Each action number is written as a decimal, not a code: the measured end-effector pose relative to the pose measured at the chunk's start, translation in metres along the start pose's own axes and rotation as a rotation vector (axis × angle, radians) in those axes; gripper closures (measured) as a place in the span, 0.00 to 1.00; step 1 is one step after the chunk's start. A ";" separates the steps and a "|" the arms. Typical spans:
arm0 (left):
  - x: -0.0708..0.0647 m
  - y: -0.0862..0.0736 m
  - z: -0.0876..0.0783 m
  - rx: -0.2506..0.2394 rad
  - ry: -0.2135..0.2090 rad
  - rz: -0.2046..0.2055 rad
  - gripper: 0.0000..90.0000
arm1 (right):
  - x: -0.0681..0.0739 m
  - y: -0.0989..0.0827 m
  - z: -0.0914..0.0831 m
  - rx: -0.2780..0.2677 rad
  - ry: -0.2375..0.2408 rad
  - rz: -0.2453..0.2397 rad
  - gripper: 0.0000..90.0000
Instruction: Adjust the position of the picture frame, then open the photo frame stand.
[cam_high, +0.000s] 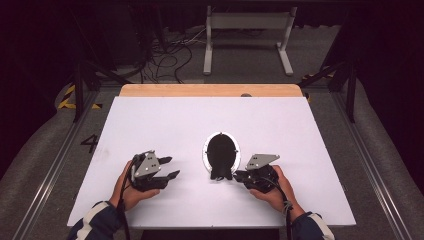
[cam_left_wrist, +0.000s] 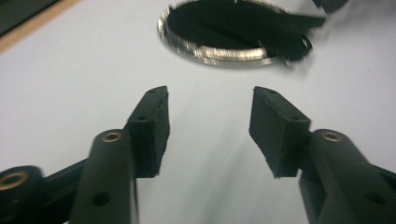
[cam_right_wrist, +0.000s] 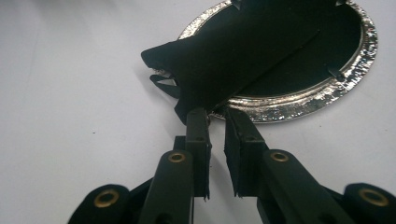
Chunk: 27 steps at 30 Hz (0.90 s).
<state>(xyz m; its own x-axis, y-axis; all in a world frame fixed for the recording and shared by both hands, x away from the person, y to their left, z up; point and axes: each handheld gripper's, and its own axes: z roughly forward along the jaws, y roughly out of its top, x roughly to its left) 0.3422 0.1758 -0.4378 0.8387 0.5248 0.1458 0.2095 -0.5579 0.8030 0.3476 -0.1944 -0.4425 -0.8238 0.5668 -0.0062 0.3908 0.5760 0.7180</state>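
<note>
High view: white table (cam_high: 165, 120), one shiny oval plate (cam_high: 205, 150) near the middle of it, black cloth (cam_high: 221, 155) lying on the plate, a pair of tongs on either side.
Cloth: folded into a long strip across the plate; its near end overhangs the rim and rests on the table, right at the right tongs (what the small light bit at that corner is, I can't tell).
Left tongs (cam_high: 172, 167): wide open, nothing between the pads, well clear of the plate on its left, tips aimed towards it.
Right tongs (cam_right_wrist: 217, 116): only a narrow gap between the pads, tips touching or just short of the cloth's overhanging end and the rim; nothing looks pinched in the right gripper view.
Why this layout: judging by the pose, the cloth is on the plate where it belongs and the right tongs have let go of the end they were steering; the overhang gives them a free edge to grab without hitting metal.
Why left stands off: it looks like it's out of the job for now, open and ready if the strip needs squaring.
Count: plate 1; cloth 1; tongs 2 (one per hand); table 1.
</note>
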 end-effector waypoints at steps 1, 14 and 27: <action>-0.002 -0.006 -0.003 0.011 0.013 -0.007 0.46 | 0.000 0.000 0.000 0.002 0.001 -0.001 0.86; 0.005 -0.041 -0.033 0.055 0.066 -0.079 0.30 | 0.007 0.002 0.010 0.061 0.037 -0.018 0.76; -0.001 -0.042 -0.018 0.113 0.035 -0.075 0.26 | 0.003 0.001 0.017 0.034 0.054 0.077 0.75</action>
<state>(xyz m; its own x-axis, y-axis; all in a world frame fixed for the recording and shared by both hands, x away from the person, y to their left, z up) 0.3232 0.2107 -0.4615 0.8009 0.5886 0.1096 0.3277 -0.5842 0.7425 0.3527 -0.1819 -0.4535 -0.8116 0.5778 0.0865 0.4666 0.5519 0.6911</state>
